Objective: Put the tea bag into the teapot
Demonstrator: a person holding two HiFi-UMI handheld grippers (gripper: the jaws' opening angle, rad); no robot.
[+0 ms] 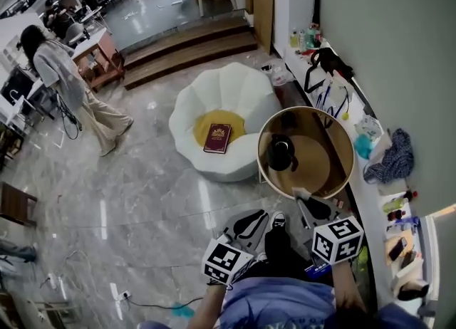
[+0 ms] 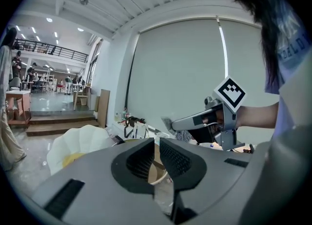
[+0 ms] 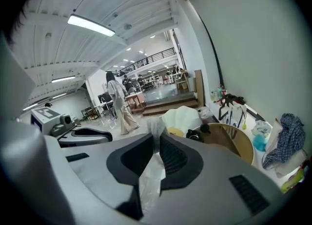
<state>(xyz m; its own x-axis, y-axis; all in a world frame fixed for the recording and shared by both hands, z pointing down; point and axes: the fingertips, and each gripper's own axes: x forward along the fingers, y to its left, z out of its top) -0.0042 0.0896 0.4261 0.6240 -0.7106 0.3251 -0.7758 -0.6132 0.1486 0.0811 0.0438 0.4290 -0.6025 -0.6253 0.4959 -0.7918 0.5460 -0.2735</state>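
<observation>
The tea bag [image 3: 152, 170] is a thin, pale, see-through packet. It sits pinched between the two jaws of the right gripper [image 3: 155, 140], which are closed tight on it. One end pokes up past the jaw tips and the other hangs down behind them.

It looks very light and soft, so it will likely flop and swing when it moves. It could also tear or slip if it is pulled. I think the best place to hold it is flat across its middle or near the top edge, as it is held now.

The black teapot [image 1: 280, 153] stands on a round brown table [image 1: 324, 162]. The tea bag is near the teapot but not over it yet, at the table edge closest to the person.

The left gripper [image 2: 157, 147] is farther from the teapot, off the table. Its jaws are almost together and hold nothing.

Beyond the teapot is a white seat [image 1: 214, 100] with a red book [image 1: 217, 137] on it.
</observation>
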